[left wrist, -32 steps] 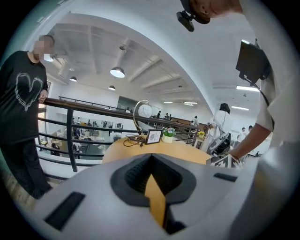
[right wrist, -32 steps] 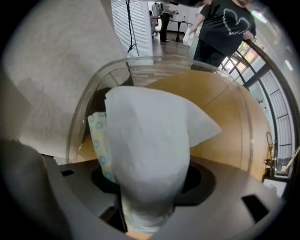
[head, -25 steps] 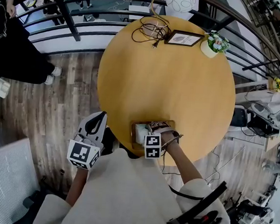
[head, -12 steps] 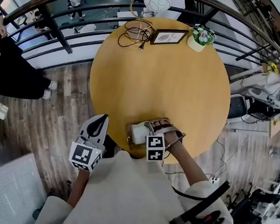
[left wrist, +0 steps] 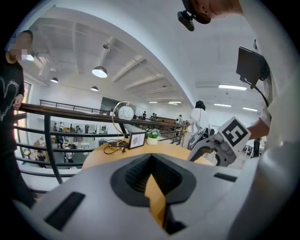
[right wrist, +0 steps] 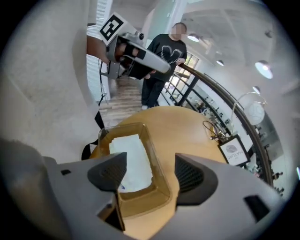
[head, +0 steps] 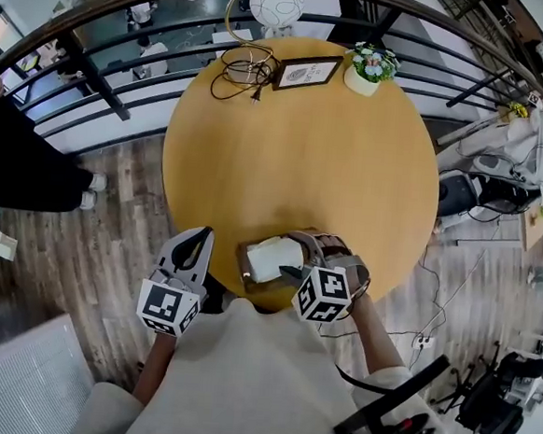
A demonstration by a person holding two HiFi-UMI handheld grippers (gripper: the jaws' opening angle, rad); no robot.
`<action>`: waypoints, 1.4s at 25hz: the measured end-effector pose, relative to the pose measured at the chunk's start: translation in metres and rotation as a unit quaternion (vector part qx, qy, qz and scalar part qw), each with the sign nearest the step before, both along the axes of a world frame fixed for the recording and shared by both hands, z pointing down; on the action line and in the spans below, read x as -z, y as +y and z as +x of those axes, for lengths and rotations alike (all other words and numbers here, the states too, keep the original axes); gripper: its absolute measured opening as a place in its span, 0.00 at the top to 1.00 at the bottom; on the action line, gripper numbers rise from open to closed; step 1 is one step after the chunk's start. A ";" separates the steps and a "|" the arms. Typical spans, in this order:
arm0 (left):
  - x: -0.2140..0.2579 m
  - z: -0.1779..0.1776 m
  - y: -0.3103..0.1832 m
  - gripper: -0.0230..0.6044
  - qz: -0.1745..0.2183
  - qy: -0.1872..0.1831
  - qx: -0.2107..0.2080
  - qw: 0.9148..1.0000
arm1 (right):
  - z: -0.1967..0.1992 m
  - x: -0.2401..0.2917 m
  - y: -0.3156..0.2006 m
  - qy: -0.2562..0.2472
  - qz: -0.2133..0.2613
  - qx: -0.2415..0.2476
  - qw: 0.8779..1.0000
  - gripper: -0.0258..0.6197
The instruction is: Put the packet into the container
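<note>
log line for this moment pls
packet: lying in container | container: on table, near edge | right gripper: open, jaws just been opening, empty, above container | left gripper: shut, empty, beside table

- A round wooden table [head: 304, 158] stands beside a dark railing [head: 95, 76] on a plank floor [head: 92, 235].
- At its near edge sits a clear container [head: 242, 267] with a white packet [head: 273, 256] lying inside.
- The right gripper [head: 296, 266] hangs just over the container's right side. Its jaws have just opened wide and eased in slightly, and they grip nothing.
- The left gripper [head: 195, 241] is off the table's edge, left of the container, its tips together.
- Along the far edge lie a coiled cable [head: 234, 68], a framed picture [head: 307, 72], a pot of flowers [head: 370, 65] and a globe lamp [head: 276, 4].
- A person in black [head: 19, 159] stands at the left.
</note>
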State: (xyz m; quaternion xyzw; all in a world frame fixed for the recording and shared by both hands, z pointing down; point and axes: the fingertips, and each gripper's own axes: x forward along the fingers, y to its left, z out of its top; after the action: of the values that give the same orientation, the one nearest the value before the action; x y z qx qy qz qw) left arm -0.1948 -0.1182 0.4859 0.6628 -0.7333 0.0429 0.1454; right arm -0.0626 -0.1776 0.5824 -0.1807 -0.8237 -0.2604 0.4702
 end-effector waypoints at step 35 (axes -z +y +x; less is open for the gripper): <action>0.003 0.106 -0.027 0.96 -0.038 -0.032 -0.115 0.992 | 0.055 0.101 -0.005 -0.372 -0.220 -0.318 0.844 0.95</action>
State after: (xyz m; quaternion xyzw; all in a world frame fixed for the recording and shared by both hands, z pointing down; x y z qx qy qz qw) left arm -0.0886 -0.1447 0.4830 0.7352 -0.6541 0.1085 0.1412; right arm -0.0075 -0.1825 0.4810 0.1030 -0.9847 0.0434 0.1336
